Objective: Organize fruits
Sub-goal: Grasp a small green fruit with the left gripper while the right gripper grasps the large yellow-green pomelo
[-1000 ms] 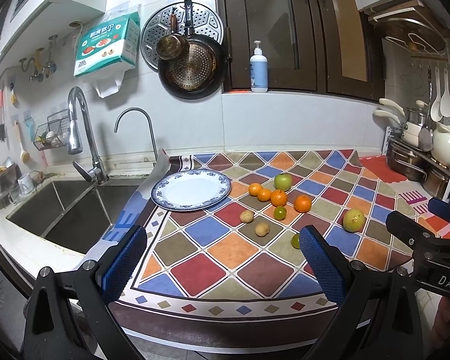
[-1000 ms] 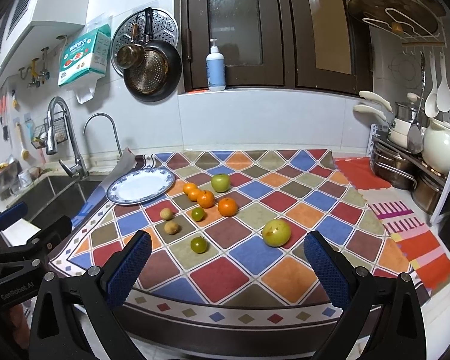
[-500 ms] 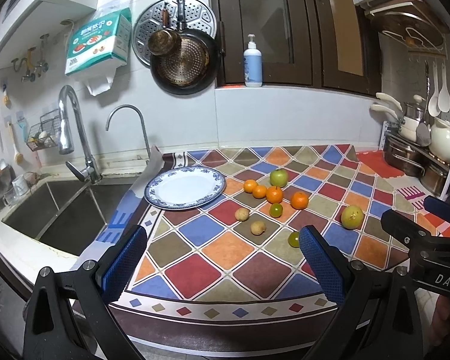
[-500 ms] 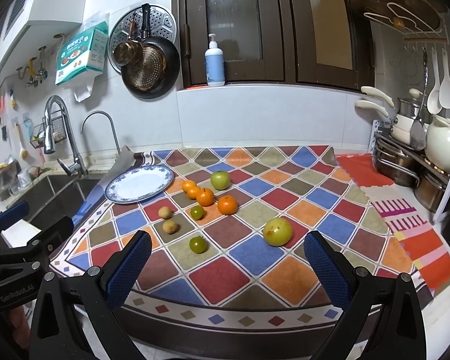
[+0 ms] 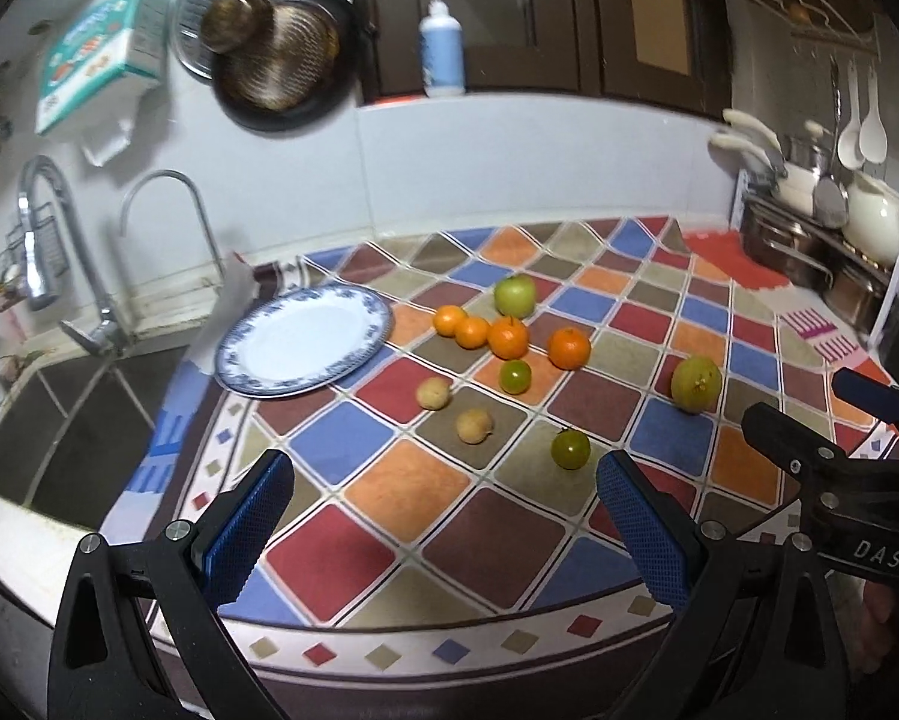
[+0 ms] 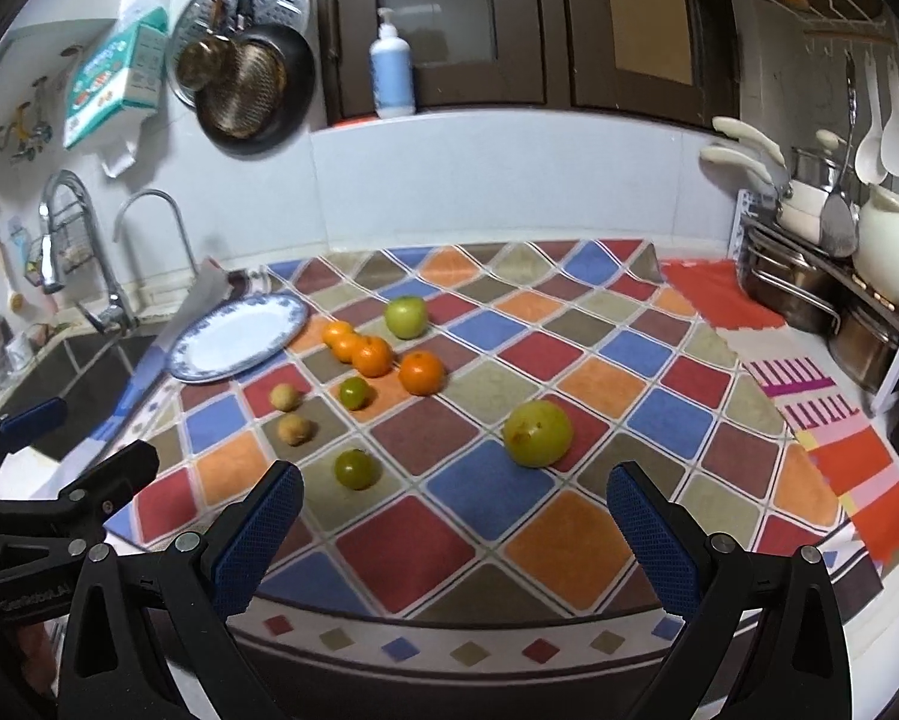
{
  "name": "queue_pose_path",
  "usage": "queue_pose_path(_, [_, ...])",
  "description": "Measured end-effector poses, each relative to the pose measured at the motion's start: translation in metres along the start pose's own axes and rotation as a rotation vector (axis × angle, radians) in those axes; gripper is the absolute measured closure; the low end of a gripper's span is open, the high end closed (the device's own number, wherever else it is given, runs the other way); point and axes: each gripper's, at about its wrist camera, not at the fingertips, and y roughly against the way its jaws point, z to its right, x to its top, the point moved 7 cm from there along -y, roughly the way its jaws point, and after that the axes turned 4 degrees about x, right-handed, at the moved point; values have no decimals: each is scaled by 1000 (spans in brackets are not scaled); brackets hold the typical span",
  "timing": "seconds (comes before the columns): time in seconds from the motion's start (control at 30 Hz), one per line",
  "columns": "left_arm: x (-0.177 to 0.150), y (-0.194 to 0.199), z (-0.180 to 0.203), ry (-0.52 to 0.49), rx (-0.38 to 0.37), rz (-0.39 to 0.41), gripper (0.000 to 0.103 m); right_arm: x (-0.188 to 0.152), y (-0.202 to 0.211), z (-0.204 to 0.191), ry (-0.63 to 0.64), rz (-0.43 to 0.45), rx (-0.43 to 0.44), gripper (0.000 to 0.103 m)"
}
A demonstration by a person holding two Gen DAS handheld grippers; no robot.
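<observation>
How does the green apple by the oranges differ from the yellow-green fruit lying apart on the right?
The green apple is smooth, even green and sits close behind the oranges; the yellow-green fruit looks yellower and brown-speckled, and lies alone, nearer the right gripper. Both are round, rest on the checked cloth, and are ungripped.

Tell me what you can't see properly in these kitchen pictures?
- Writing on the tissue pack, left wrist view: blurred.
- Inside of the sink, both views: cut off by the picture's edge.
- Small brown fruits: too small to name.
- Right gripper in the left view: partly cut off at the edge.
</observation>
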Motion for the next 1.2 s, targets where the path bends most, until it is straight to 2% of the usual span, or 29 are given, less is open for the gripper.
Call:
queue_pose_path(0.27, [10, -42, 10, -74, -82, -45, 2, 3, -32, 11, -35, -53, -71, 1])
queue_pose_path(0.47, [6, -65, 23, -128, -138, -89, 7, 3, -53, 21, -55, -73, -131, 1])
queue_pose_path(0.7, [1, -79, 50, -92, -150, -120, 15, 0, -82, 41, -29, -131, -86, 2])
queue_pose_path(0.87, [-9, -95, 69, -92, -157, -168, 31, -2, -99, 53, -7, -164, -53, 5])
queue_pose_path(1.2, [-21, -124, 88, -72, -180, -256, 63, -15, -132, 67, -31, -240, 13, 22])
